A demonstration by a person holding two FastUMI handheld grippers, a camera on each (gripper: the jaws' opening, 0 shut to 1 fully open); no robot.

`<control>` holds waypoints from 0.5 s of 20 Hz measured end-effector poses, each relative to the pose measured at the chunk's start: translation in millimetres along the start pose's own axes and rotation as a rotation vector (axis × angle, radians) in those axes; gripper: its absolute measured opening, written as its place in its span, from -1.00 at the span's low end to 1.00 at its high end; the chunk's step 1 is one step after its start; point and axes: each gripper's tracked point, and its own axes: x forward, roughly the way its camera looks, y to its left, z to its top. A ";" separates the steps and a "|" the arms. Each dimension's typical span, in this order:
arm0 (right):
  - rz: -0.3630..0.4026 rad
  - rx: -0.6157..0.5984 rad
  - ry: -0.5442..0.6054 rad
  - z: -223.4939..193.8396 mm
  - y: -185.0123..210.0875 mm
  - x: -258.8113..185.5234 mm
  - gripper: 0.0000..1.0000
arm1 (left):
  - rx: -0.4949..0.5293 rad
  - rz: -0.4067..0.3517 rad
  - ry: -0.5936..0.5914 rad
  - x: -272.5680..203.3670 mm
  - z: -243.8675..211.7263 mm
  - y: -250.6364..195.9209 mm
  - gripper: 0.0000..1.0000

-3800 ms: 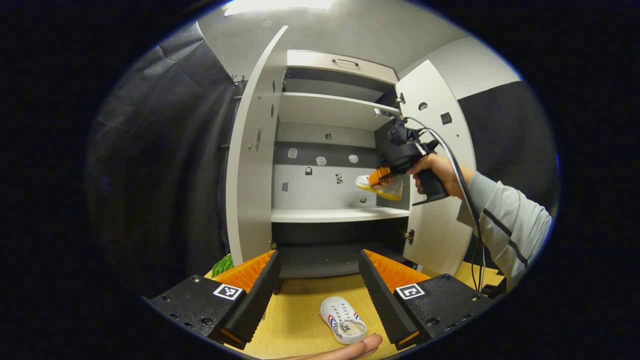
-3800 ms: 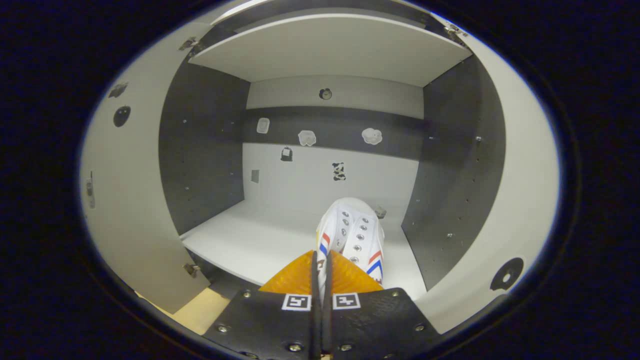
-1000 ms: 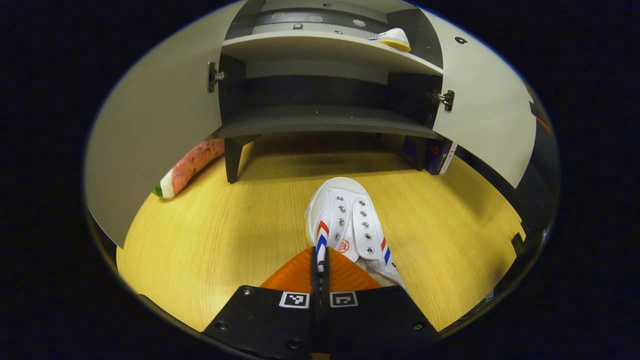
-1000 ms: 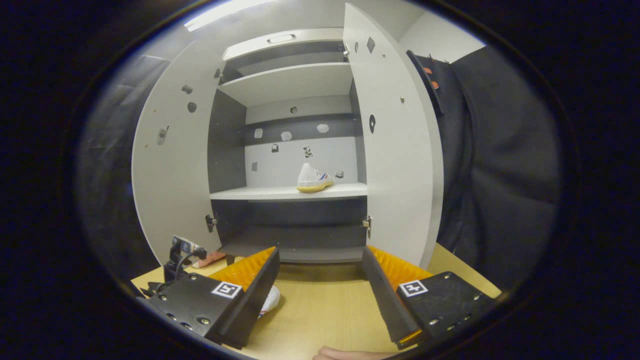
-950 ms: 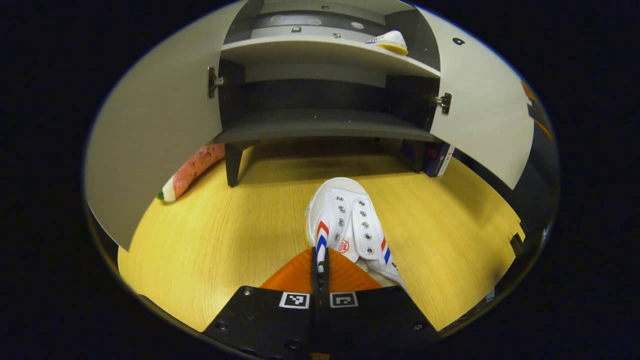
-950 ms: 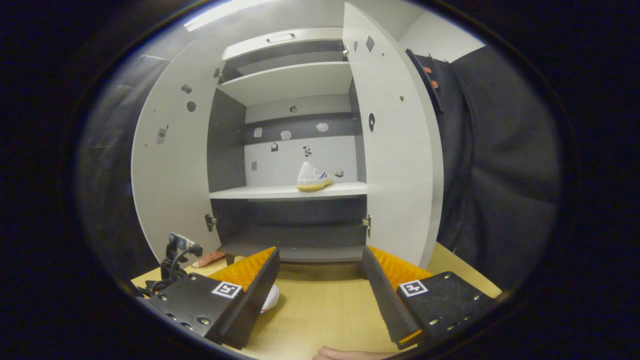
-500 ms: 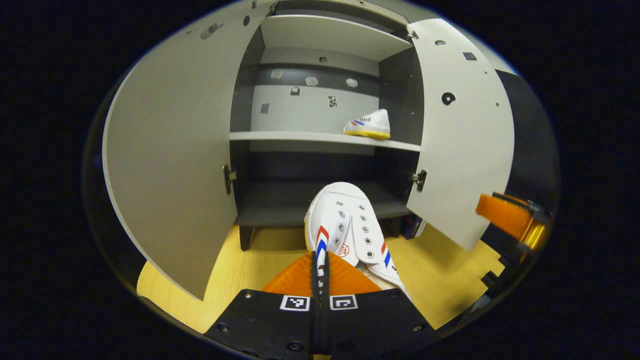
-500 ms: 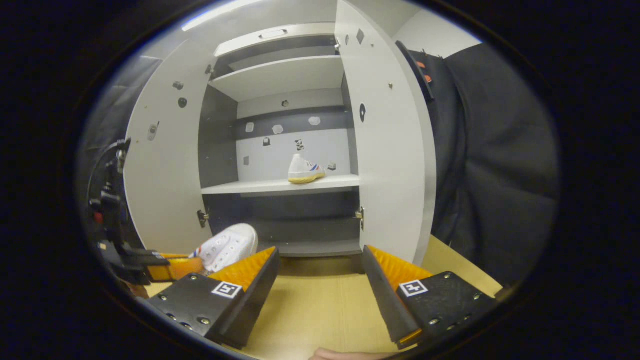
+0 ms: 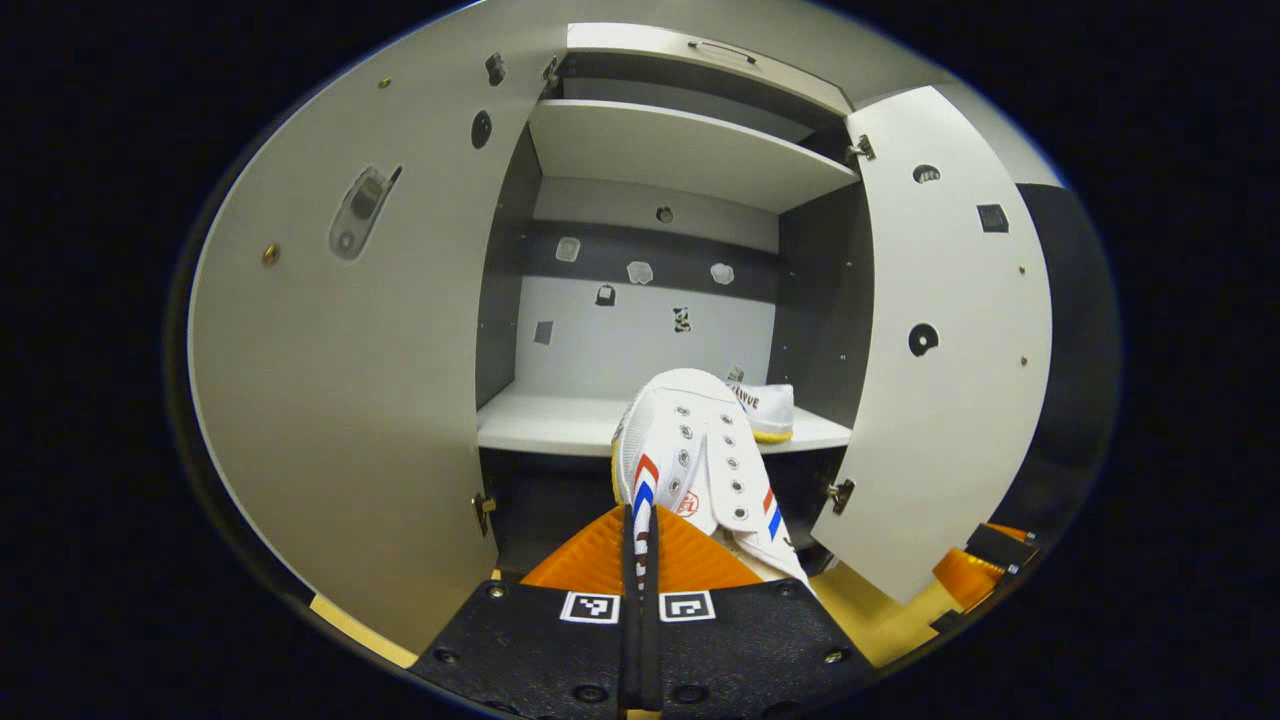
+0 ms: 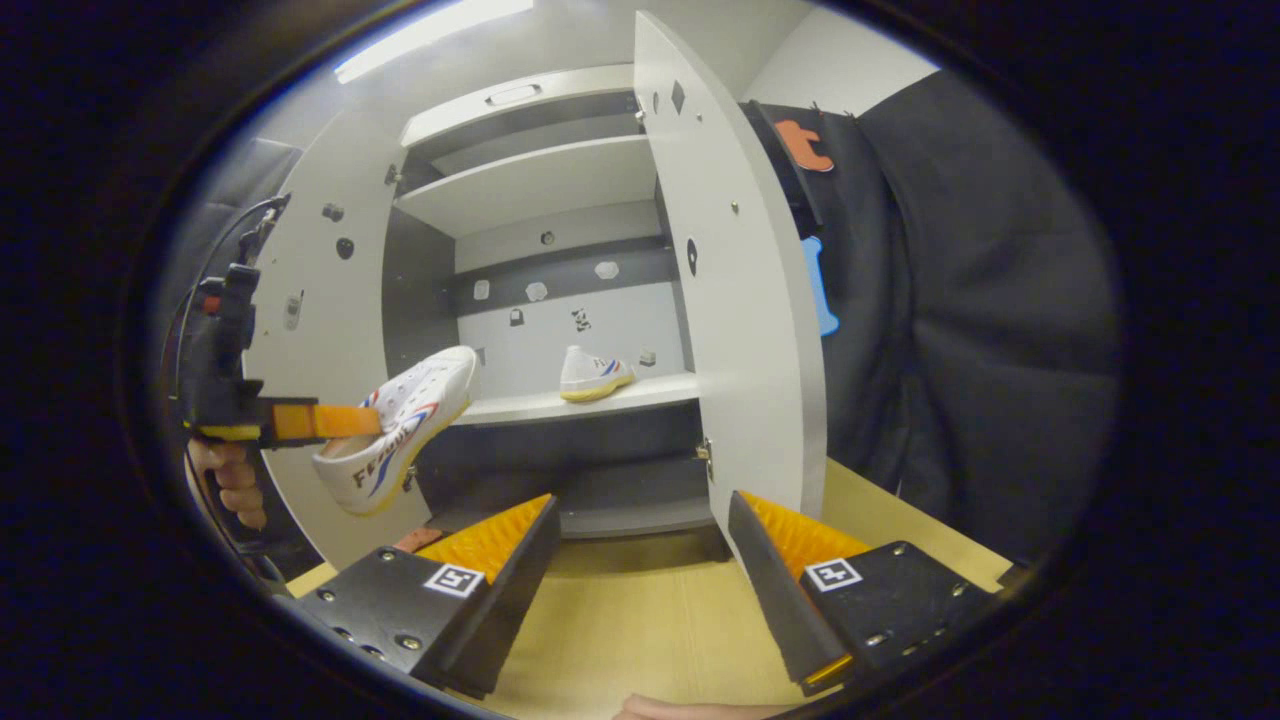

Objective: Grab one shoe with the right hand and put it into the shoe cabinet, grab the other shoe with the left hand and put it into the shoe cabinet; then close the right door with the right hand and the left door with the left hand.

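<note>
Dark lettering runs along the side of the shoe [image 10: 400,430] I carry, too blurred to read.

place: recording booth | evidence: black cloth wall [image 10: 980,330], shoe cabinet [image 10: 560,300] on wooden table [image 10: 640,620]

Both views face the open shoe cabinet [image 9: 650,170], left nearer

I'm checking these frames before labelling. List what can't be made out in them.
- Shelved shoe: in the left gripper view, the held shoe covers most of it.
- Held shoe's heel: the left gripper covers it there.
- Small stickers on the cabinet's back wall: too small to identify in the right gripper view.
</note>
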 end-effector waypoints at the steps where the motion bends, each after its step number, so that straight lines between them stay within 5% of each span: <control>1: 0.003 -0.001 -0.002 1.6 0.4 -1.7 1.00 | -0.010 0.006 -0.016 8.0 12.6 0.1 -1.00; 10: 0.008 -0.038 -0.023 15.9 5.7 -18.5 1.00 | -0.174 0.038 -0.003 123.1 80.6 2.8 -0.99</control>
